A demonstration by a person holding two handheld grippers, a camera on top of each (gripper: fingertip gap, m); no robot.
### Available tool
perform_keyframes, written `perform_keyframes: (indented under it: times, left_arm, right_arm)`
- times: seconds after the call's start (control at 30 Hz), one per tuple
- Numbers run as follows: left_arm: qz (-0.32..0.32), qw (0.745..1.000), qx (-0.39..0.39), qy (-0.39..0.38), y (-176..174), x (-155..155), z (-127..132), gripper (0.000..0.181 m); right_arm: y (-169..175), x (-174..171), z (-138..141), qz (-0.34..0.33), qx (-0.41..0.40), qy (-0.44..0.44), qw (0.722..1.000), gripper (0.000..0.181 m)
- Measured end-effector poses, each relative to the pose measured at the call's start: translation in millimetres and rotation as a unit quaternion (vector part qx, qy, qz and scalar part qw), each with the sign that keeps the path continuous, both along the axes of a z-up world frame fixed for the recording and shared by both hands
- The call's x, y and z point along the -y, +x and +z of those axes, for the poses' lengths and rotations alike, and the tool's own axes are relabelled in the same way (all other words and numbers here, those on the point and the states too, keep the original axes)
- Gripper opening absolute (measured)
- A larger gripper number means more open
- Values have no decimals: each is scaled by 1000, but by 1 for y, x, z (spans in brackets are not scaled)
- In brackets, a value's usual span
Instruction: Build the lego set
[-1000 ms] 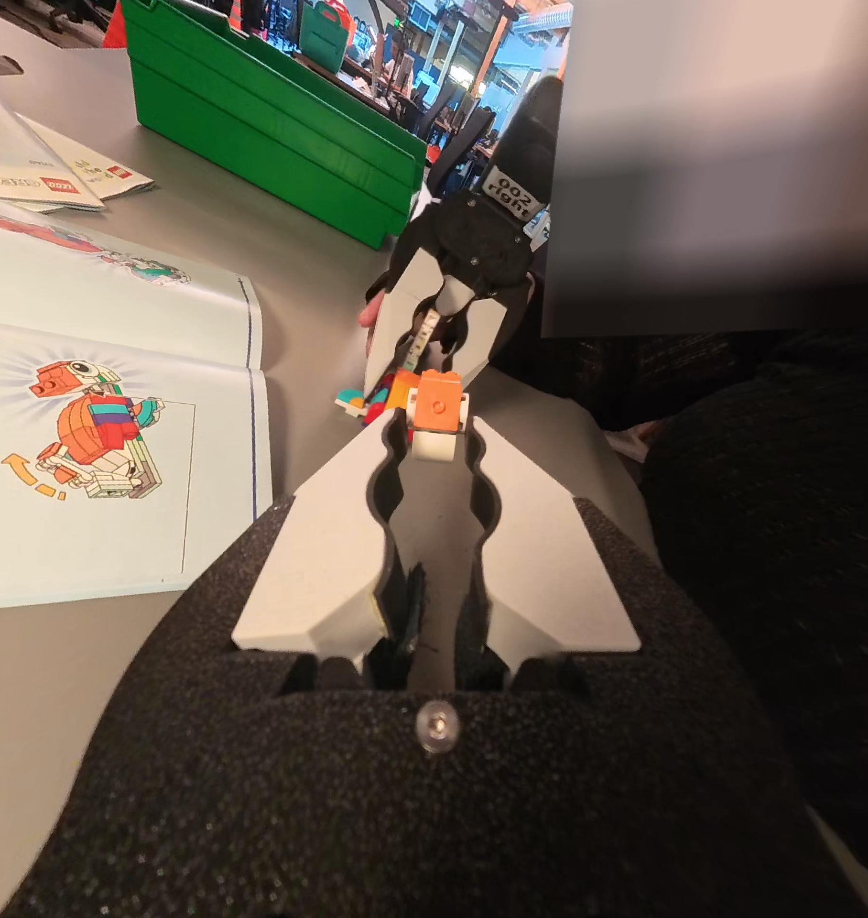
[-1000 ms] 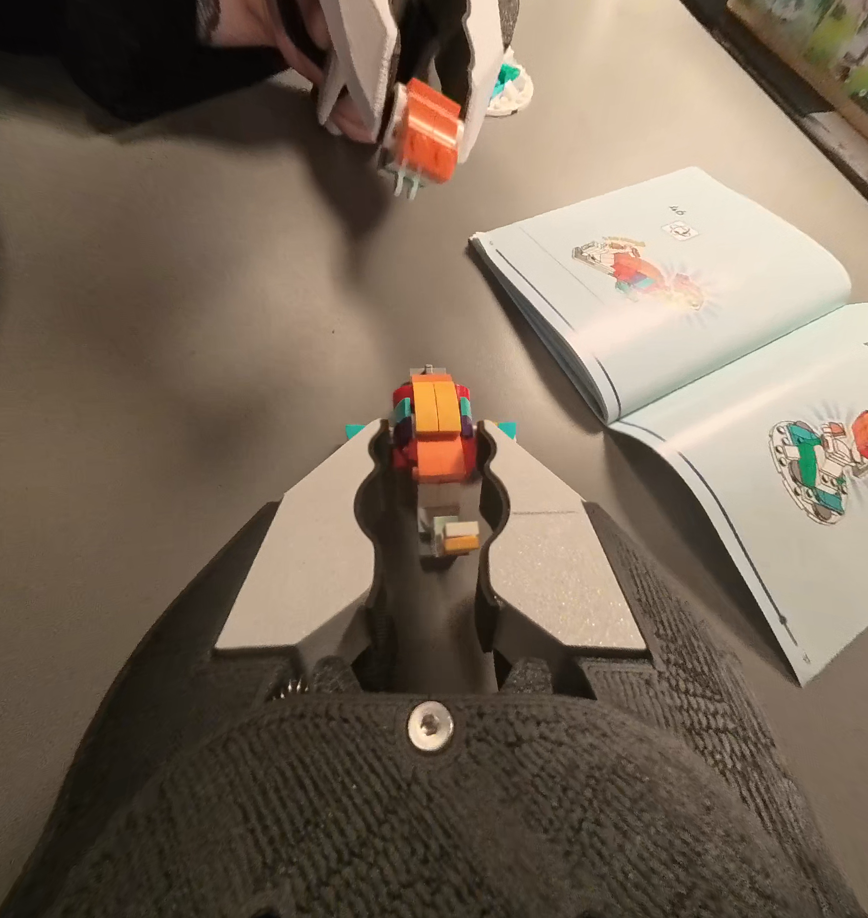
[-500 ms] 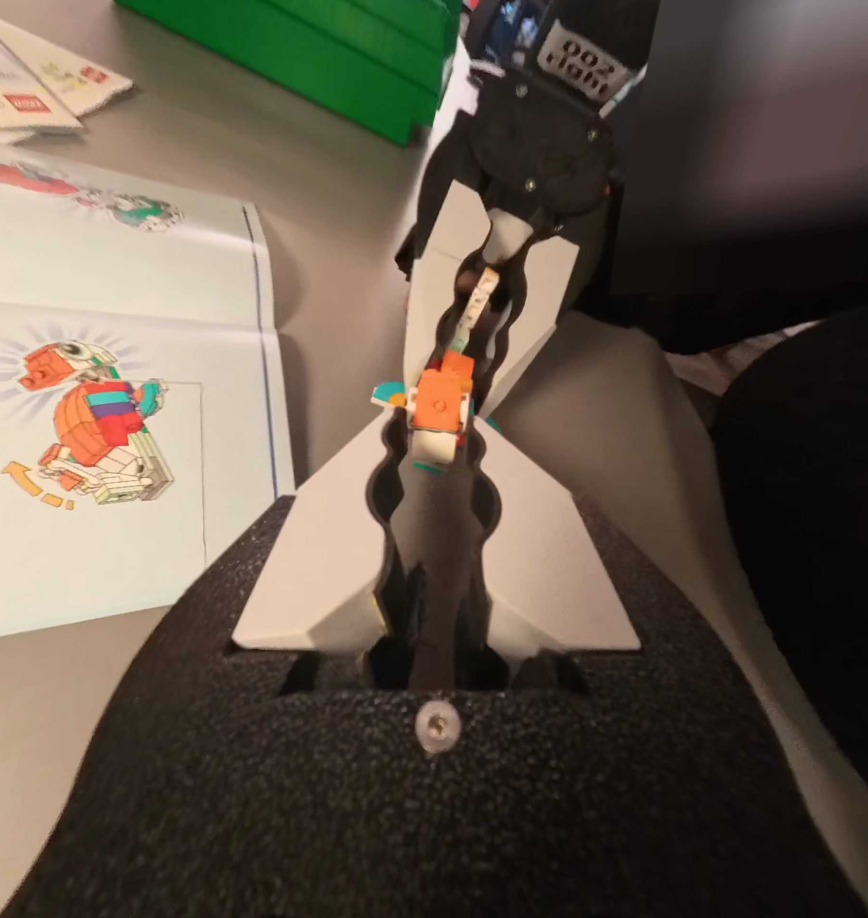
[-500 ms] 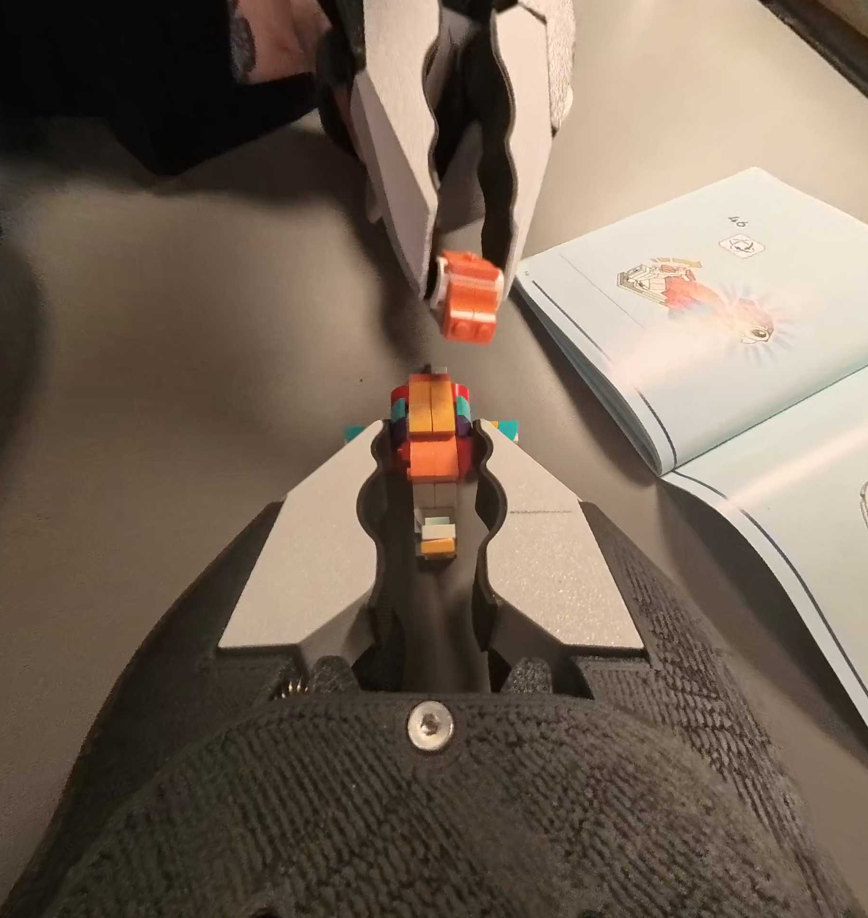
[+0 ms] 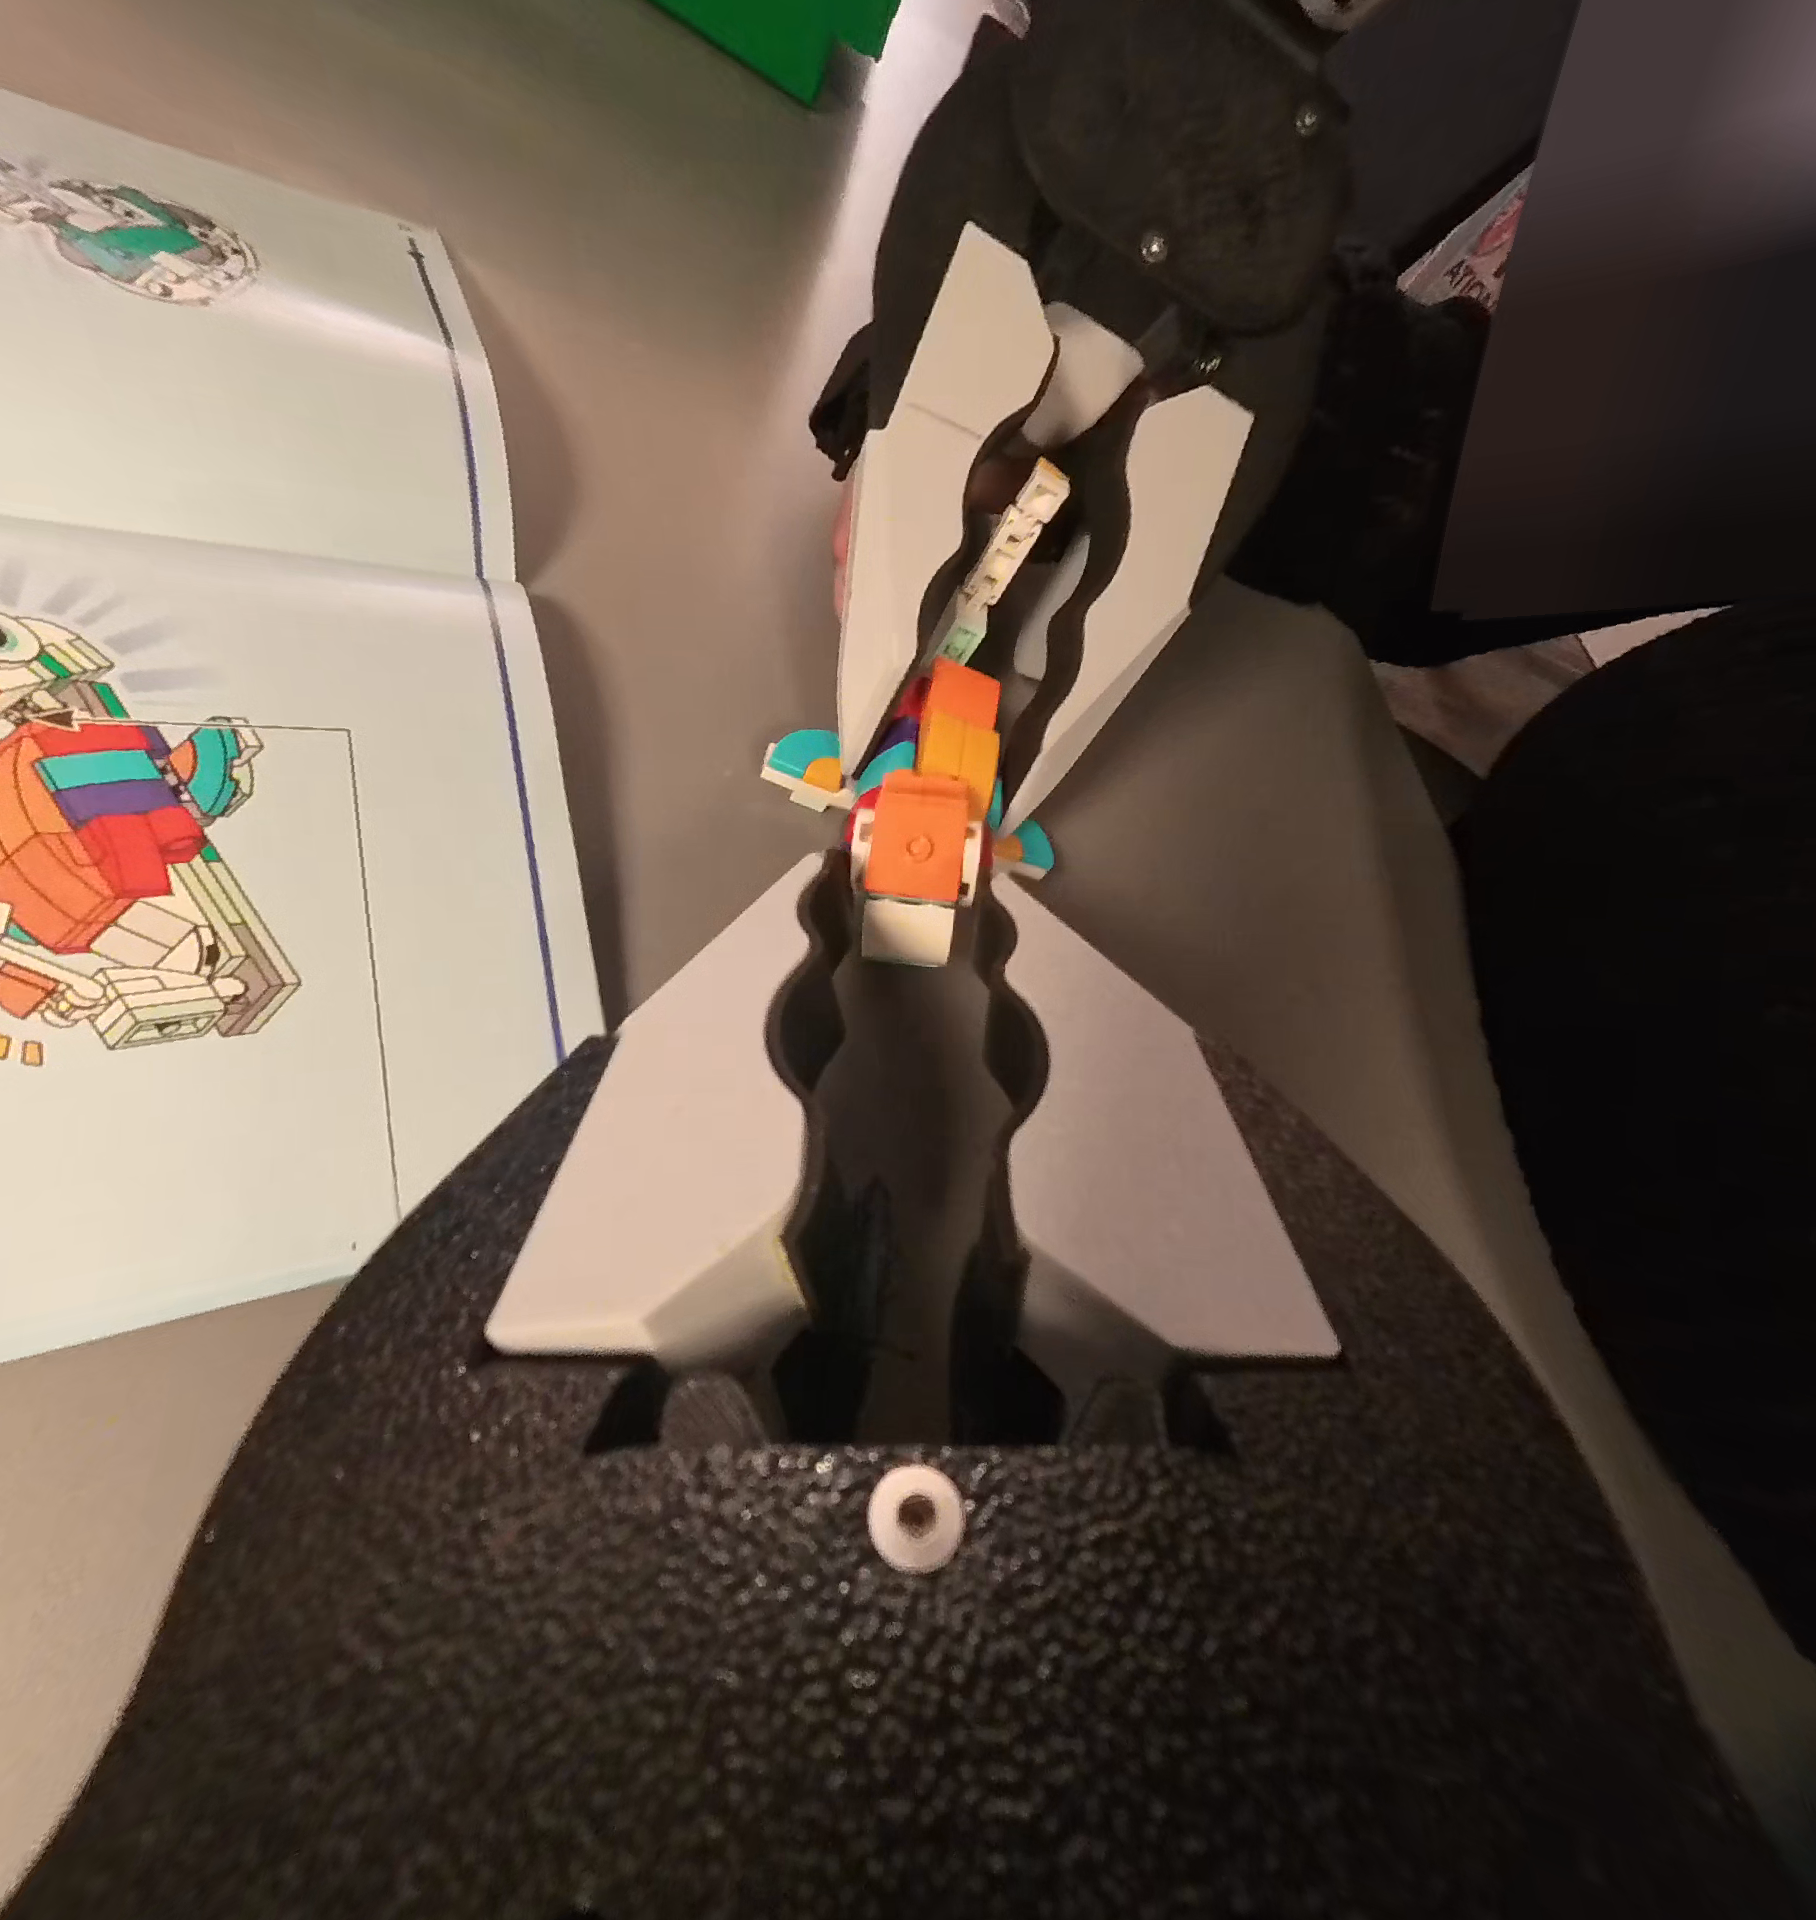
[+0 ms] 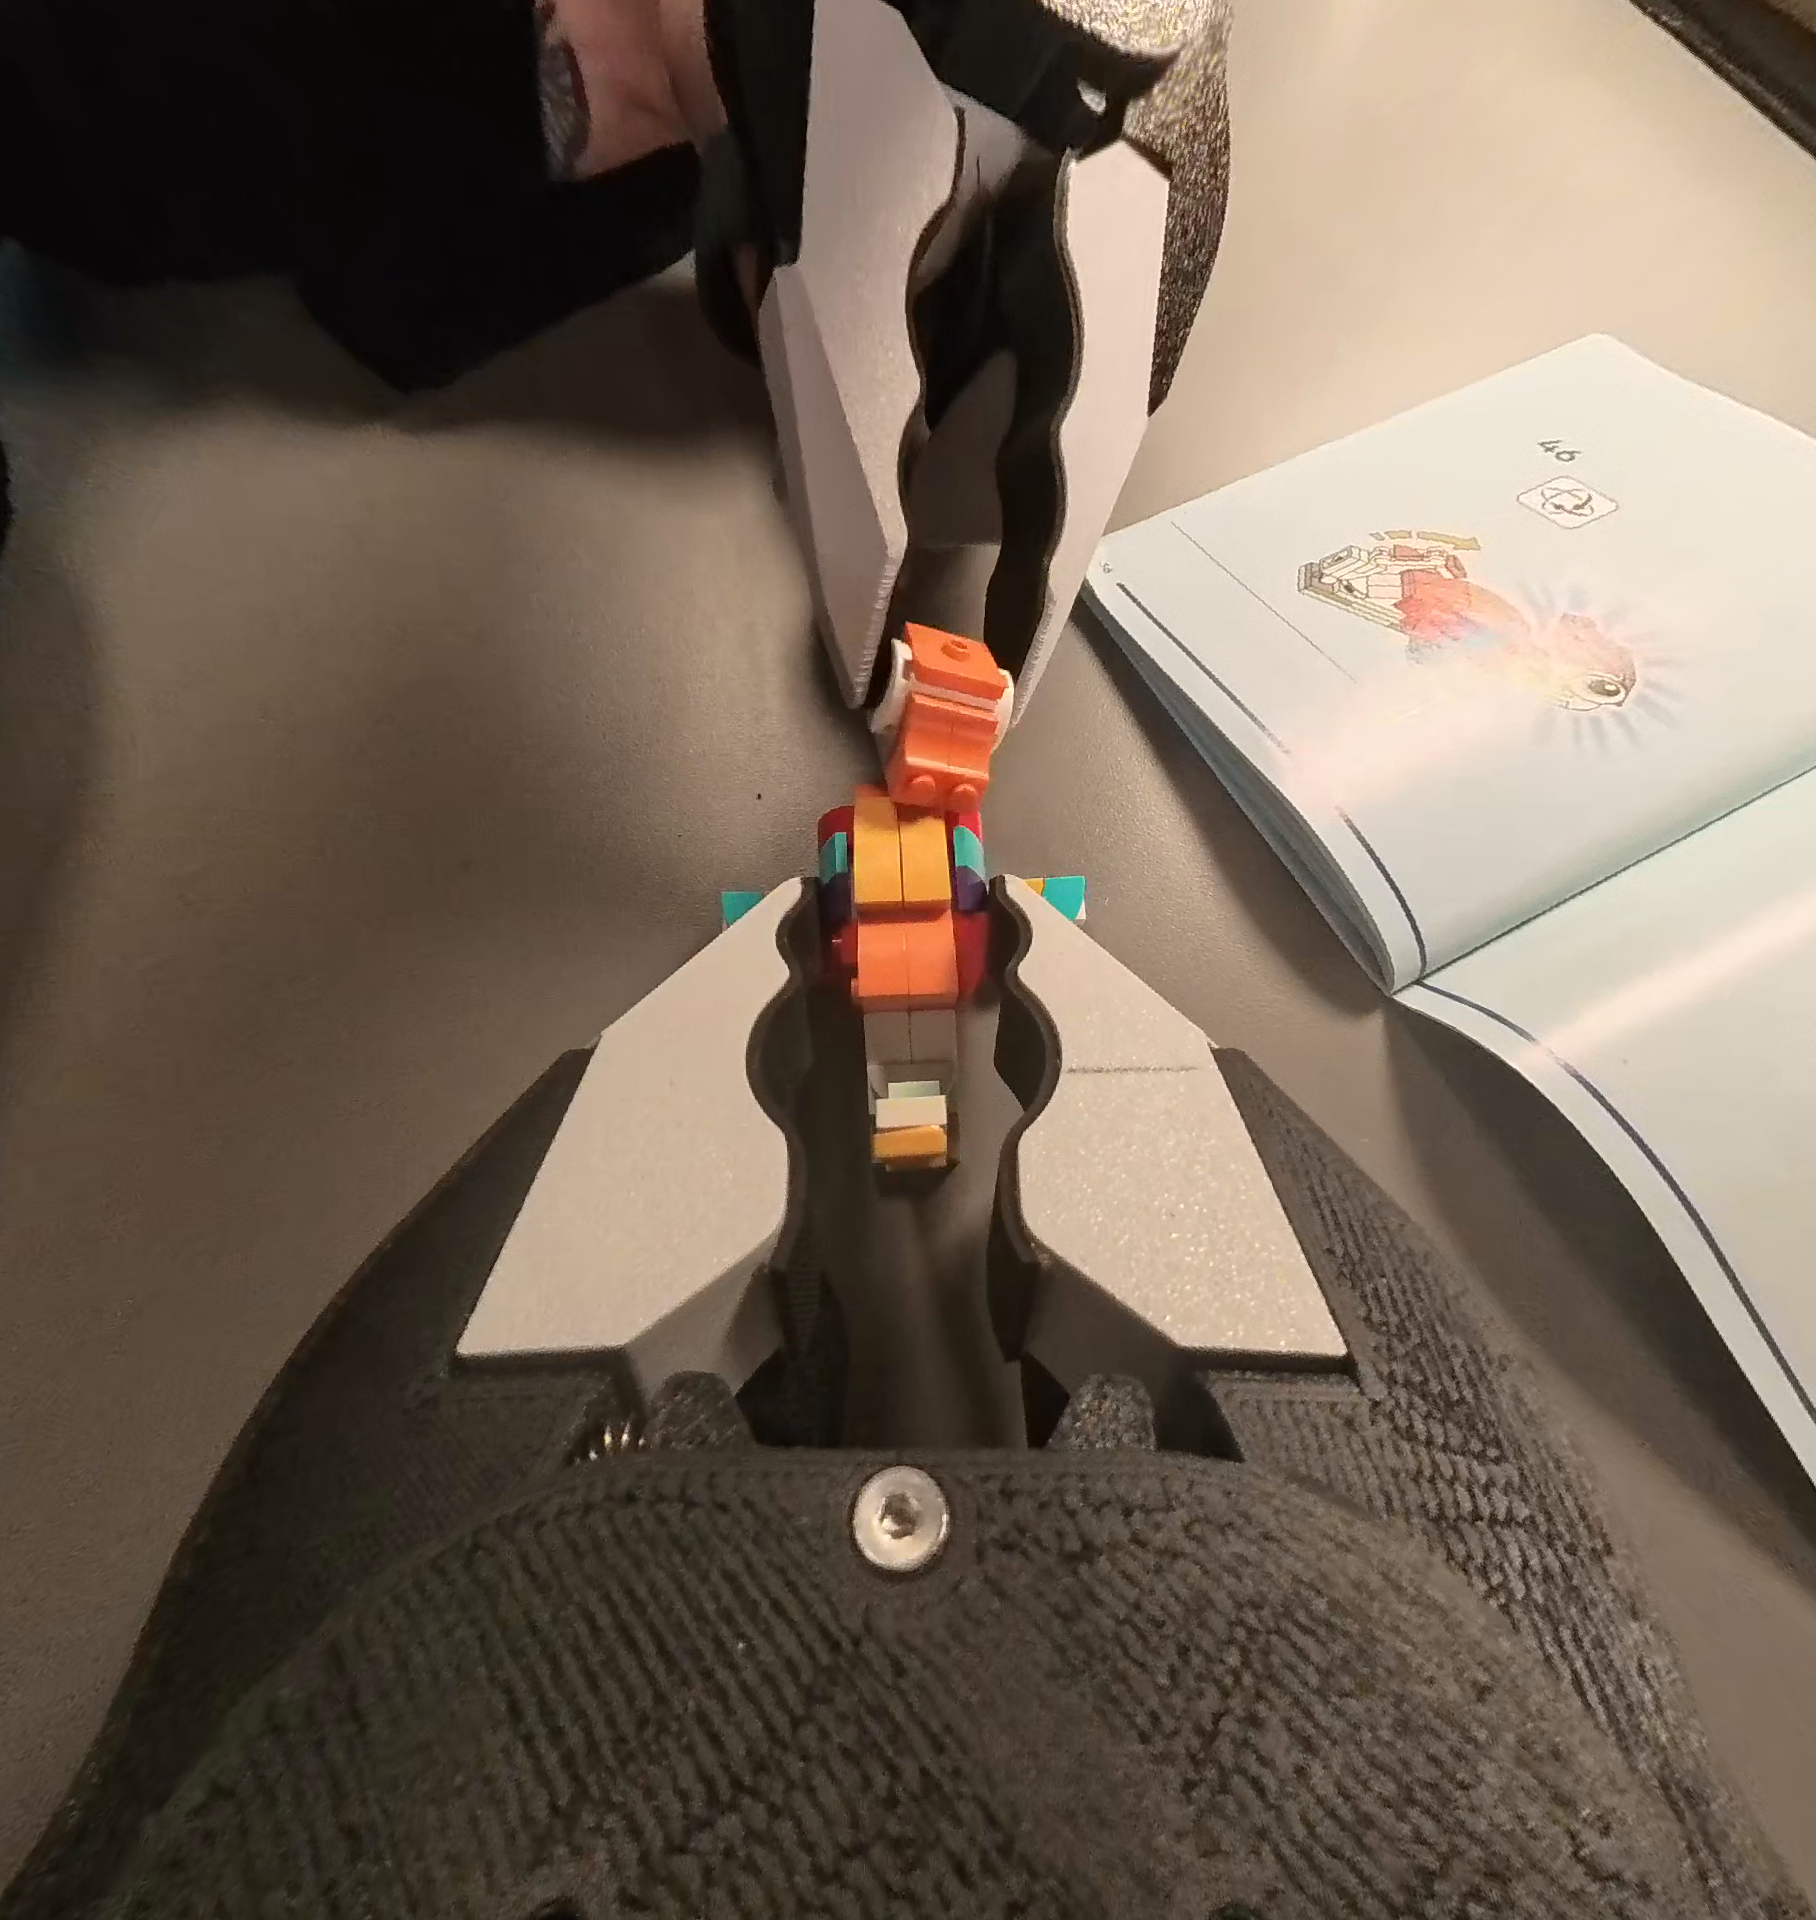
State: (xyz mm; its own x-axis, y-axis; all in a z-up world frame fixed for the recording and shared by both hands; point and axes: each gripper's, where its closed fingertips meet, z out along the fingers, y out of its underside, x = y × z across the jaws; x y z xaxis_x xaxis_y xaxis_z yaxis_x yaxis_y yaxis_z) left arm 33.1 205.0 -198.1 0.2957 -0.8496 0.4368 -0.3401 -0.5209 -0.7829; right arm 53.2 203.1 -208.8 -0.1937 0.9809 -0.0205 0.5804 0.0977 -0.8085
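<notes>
While the grey counter (image 6: 364, 831) carries the open instruction booklet (image 6: 1506, 727) at the right of the right wrist view, your work hangs above it. Your right tongs (image 6: 904, 914) are clamped on the striped lego body (image 6: 904, 904), its teal fins poking out either side of the tips. Your left tongs (image 5: 909, 883) pinch the small orange-and-white head piece (image 5: 914, 862) at their very tips. The head piece sits at the far end of the body, touching or nearly so, and looks skewed to the right. If you press now, I judge the studs may miss. The shallow tip grip could let the piece twist out or drop, or the push could crack the body apart.
</notes>
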Motion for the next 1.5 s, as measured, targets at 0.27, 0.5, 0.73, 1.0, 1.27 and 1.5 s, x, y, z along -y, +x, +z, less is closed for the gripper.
perform_keyframes:
  times: [0.27, 0.5, 0.73, 1.0, 1.27, 1.5]
  left_arm:
    - [2, 1000, -18, 25, -5, 1, -2, 21]
    - [3, 1000, 15, 22, -6, 0, 7, 21]
    - [-11, 999, 7, 31, 3, 2, 5, 20]
    - [-7, 999, -16, 50, 1, 0, 1, 21]
    - [-12, 998, -25, 57, 0, 2, -1, 21]
    - [-13, 996, -39, 76, -1, 3, -3, 20]
  right_arm:
    - [0, 0, 0, -8, 3, -16, 1000, 31]
    - [0, 0, 0, -8, 3, -21, 1000, 31]
    - [-1, 0, 0, -8, 3, -23, 1000, 31]
    - [-1, 0, 0, -8, 3, -22, 1000, 31]
    - [-1, 0, 0, -8, 3, -18, 1000, 31]
    - [-2, 0, 0, -9, 1, -13, 1000, 31]
